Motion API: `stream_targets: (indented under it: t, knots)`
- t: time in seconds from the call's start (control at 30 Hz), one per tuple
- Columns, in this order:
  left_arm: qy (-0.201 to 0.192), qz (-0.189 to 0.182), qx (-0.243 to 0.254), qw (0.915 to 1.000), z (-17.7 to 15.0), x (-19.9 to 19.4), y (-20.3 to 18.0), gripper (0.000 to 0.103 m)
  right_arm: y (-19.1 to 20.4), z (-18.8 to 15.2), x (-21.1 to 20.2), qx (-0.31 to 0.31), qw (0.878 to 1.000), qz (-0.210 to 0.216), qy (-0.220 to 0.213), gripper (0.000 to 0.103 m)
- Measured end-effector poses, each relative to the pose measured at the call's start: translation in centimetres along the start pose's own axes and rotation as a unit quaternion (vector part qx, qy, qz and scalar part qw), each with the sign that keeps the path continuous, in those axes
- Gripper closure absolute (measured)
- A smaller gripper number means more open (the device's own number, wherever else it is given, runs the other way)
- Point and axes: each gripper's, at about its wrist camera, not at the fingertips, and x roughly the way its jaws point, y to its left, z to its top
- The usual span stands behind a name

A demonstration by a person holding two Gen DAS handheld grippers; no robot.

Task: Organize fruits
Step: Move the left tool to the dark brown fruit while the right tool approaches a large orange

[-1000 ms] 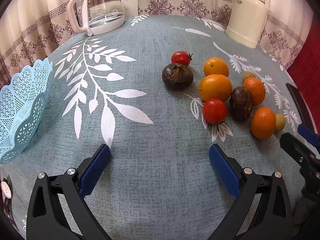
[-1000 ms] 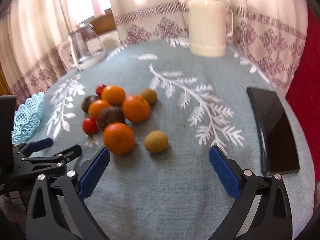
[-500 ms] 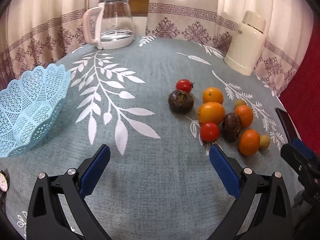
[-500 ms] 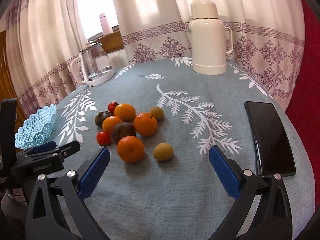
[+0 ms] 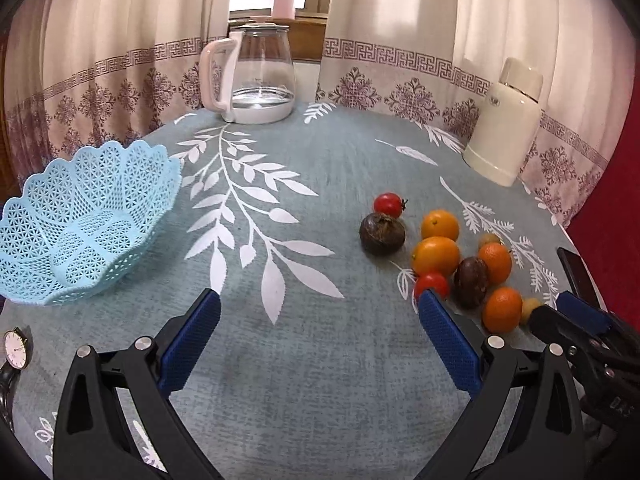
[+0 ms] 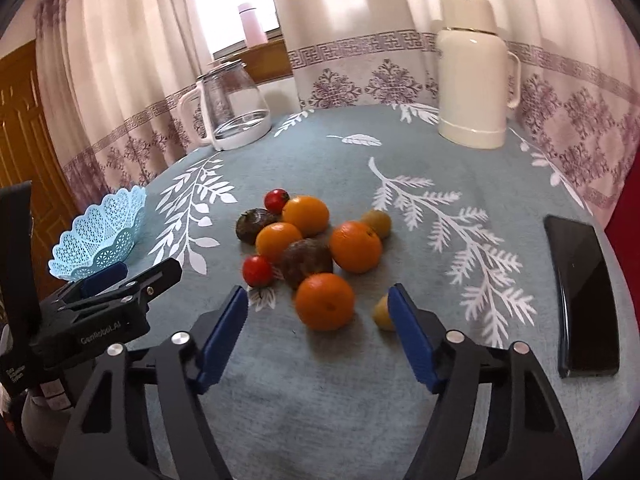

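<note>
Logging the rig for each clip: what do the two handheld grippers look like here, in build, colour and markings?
Both look alike: black plastic frames with triangular cut-outs and silver pivot screws, each ending in two blue fingers with textured pads. The left gripper seen from the right wrist view bears white "GenRobot.AI" lettering on its side. The right gripper shows the same black-and-blue build. No cables or sleeves are visible.

Fruits [image 6: 316, 248] lie clustered between basket [image 6: 100, 236] at left and phone [image 6: 582, 296] at right.
</note>
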Motion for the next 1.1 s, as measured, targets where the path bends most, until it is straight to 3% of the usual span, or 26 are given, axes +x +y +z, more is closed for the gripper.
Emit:
stream_targets:
  t: [0.2,0.37,0.5,1.1]
  knots:
    - [-0.002,-0.002,-0.036,0.9994,0.1,0.0,1.4,0.002,0.2,0.3,1.6,-0.007,1.0,-0.004,0.016,0.04]
    - [-0.004,0.0,-0.035,0.9994,0.1,-0.1,1.3,0.002,0.2,0.4,2.2,-0.007,1.0,-0.003,0.023,0.042]
    - [-0.007,0.0,-0.031,0.9995,0.1,-0.2,1.2,0.002,0.5,0.4,3.0,-0.013,0.999,-0.003,0.036,0.05]
    - [-0.002,0.0,-0.034,0.9994,0.0,0.1,1.1,0.002,0.3,0.3,4.4,-0.013,0.998,-0.031,0.058,0.053]
